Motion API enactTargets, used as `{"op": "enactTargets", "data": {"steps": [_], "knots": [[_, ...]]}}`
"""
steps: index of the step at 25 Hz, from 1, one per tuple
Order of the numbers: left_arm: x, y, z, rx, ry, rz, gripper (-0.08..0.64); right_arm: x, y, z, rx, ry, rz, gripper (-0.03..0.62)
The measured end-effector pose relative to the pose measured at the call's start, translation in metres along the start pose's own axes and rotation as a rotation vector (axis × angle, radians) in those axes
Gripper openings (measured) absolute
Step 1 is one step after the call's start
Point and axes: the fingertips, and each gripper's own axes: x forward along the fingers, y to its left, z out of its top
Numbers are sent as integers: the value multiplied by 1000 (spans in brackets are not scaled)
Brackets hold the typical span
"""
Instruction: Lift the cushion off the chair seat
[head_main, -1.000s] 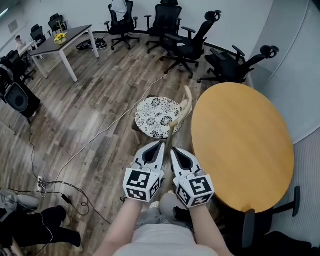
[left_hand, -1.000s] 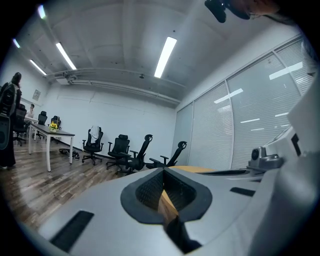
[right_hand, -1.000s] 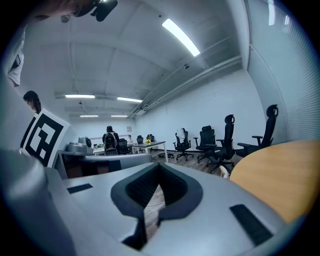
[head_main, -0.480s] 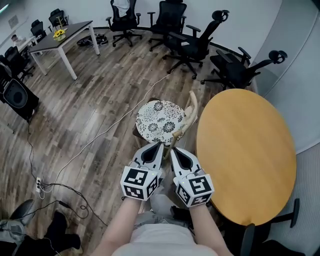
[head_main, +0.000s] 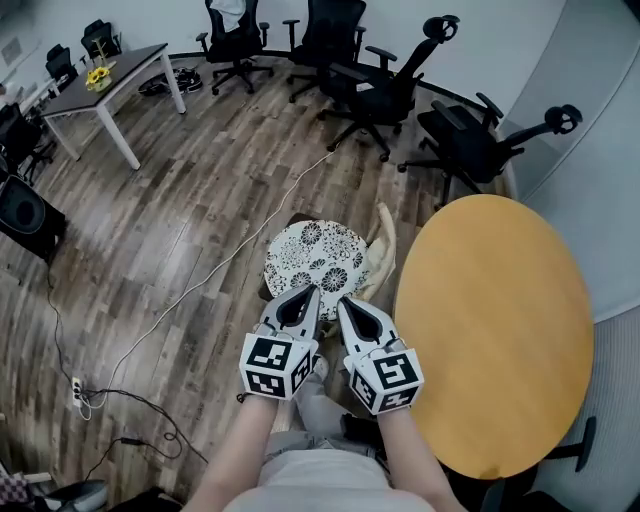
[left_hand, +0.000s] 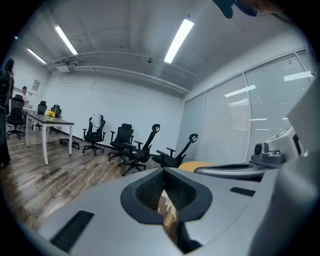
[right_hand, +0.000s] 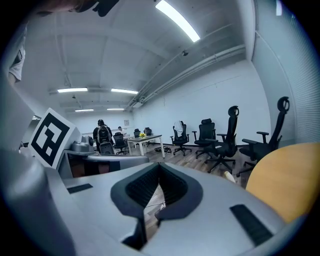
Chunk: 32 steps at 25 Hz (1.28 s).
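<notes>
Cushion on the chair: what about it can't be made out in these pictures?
- Head view: the cushion covers the seat of the chair, so any ties are hidden.
- Head view: the left claw and right claw overlap its near edge; contact cannot be told.
- Both gripper views: each claw's body leaves only an unreadable sliver.

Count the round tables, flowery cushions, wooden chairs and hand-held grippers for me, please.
Round table: 1
Cushion: 1
Wooden chair: 1
Hand-held grippers: 2 (left hand-held gripper, right hand-held gripper)
Total: 5
</notes>
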Motion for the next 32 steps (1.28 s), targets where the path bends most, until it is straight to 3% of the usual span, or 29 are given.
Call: {"op": "enactTargets", "data": {"steps": [13,18,23,28,32], "knots": [[106,73,7,-86,89,-34,5,111,-71,15,108,42,-30,26],[125,93,-3,-106,117,-52,5,140,-83,24,80,51,-27,26],[144,122,-15,-177,142,-37,5,161,-95,6,128,78,-62,26],[167,144,-29,-202,185,-74,13,181,-105,-20,145,120,-97,26],[182,159,-44,-222,229,-99,80,194,-113,-35,165,137,-122,26]]}}
